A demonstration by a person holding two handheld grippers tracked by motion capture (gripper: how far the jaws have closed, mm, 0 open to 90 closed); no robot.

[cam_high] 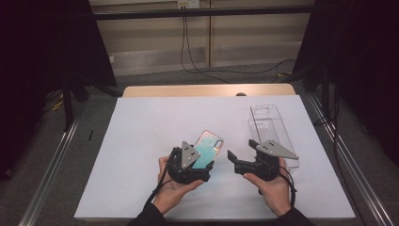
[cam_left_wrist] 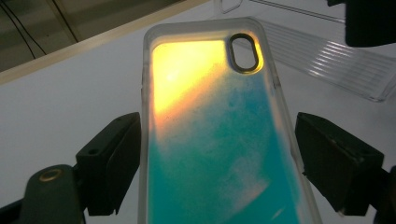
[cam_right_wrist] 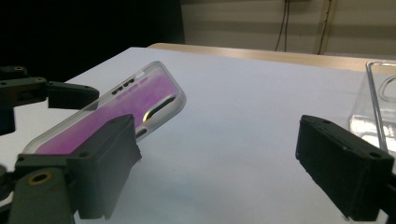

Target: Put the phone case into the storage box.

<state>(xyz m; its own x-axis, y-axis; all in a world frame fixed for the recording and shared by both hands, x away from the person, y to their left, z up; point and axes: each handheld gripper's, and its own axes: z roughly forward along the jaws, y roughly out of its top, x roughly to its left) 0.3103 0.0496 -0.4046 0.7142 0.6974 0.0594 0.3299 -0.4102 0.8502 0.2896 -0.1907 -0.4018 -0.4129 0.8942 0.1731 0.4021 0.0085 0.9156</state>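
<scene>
Holding: the left gripper [cam_high: 203, 160] carries a phone case [cam_high: 207, 149] with a teal and orange glitter back, lifted and tilted above the white table sheet [cam_high: 141, 141].
Left grip: in the left gripper view the phone case [cam_left_wrist: 219, 140] lies between the two black jaws; one jaw seems to touch its edge, the other shows a small gap, so I cannot tell whether it is truly clamped.
Right gripper: the right gripper [cam_high: 239, 157] has its jaws wide apart with nothing between them, just beside the case.
Case seen from the right: the phone case [cam_right_wrist: 116, 109] slants upward, camera end highest, off the sheet.
Packaging: a clear plastic box [cam_high: 273, 129] lies on the sheet at the right, behind the right gripper, apart from the case.
Step in hand: probably a handover or a two-handed hold of the case, ahead of putting it into the box.
Next move: the right gripper would need to come in on the case's free upper end and close squarely across its edges without twisting it.
</scene>
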